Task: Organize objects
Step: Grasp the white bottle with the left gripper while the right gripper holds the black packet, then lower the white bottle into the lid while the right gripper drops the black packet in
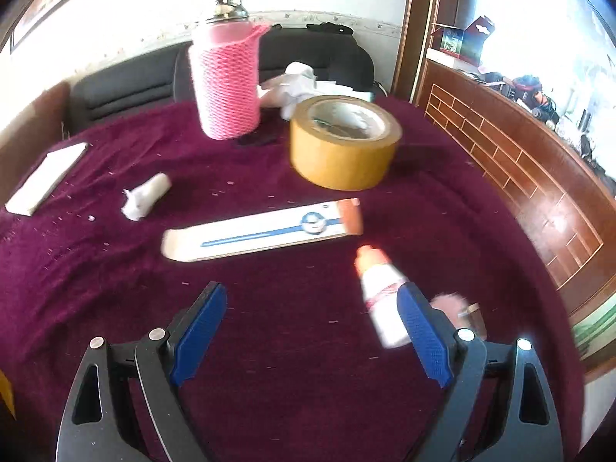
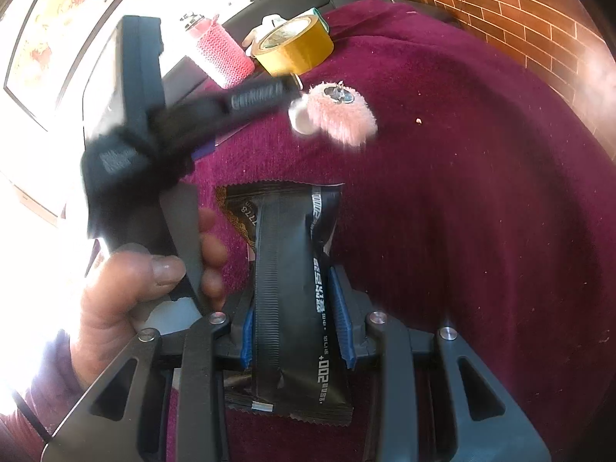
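Clamped on a black packet point(image 2: 296, 288) is the right gripper point(image 2: 294, 323); the left gripper point(image 1: 312, 312) gapes wide above the maroon cloth point(image 1: 300, 377), beside a small white bottle point(image 1: 379, 300).

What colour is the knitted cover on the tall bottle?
Pink. The knitted cover wraps the metal-capped bottle, seen best in the left wrist view.

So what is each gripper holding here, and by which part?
The right gripper clamps a black foil packet across its lower middle. The left gripper is open, holding nothing.
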